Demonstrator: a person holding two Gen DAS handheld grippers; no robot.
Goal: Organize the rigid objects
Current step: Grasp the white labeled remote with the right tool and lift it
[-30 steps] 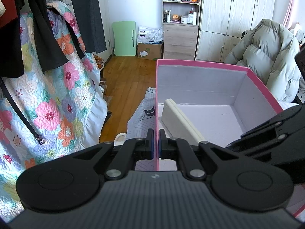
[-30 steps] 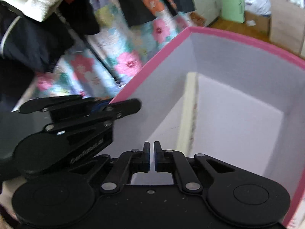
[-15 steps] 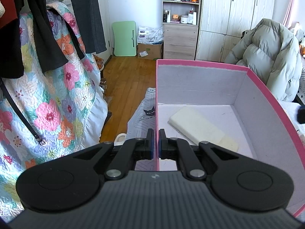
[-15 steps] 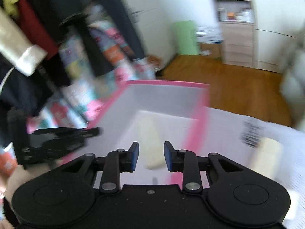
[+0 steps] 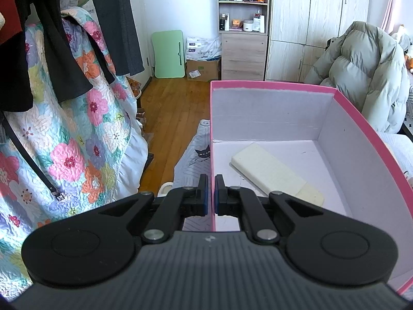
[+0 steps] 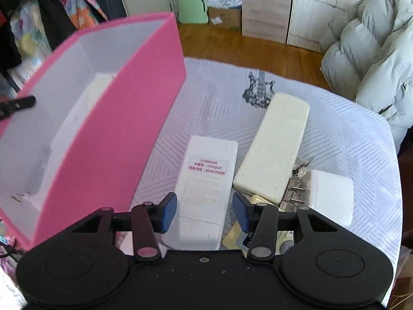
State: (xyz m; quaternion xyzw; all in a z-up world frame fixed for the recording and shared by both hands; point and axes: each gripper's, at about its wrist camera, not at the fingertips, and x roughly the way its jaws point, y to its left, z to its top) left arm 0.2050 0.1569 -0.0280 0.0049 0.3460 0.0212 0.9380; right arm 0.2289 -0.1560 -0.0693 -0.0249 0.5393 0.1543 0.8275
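Left wrist view shows the pink box [image 5: 271, 85] close before me, and my left gripper [image 5: 211, 193] pinches its near-left wall, one finger outside and one inside, pressed together on the cardboard. Inside the box, a cream remote [image 5: 273, 171] lies flat on the white floor, set diagonally, with its near end toward the right wall.

In the right wrist view, my right gripper [image 6: 205, 213] is spread wide and holds nothing. It hovers above the near end of a white remote [image 6: 206, 188], which lies face down on the table cloth [image 6: 361, 134] with a label with red print on its back. Just beside it on the right lies a second cream remote [image 6: 273, 147], also face down and a little tilted. At its near right end I see a white adapter [image 6: 331, 196], with some keys [image 6: 296, 180] between them. The pink box stands at the left of the white remote.

Behind the table there is a grey padded coat [image 6: 374, 38], a wooden floor [image 5: 170, 108] and a flowered quilt [image 5: 64, 134].
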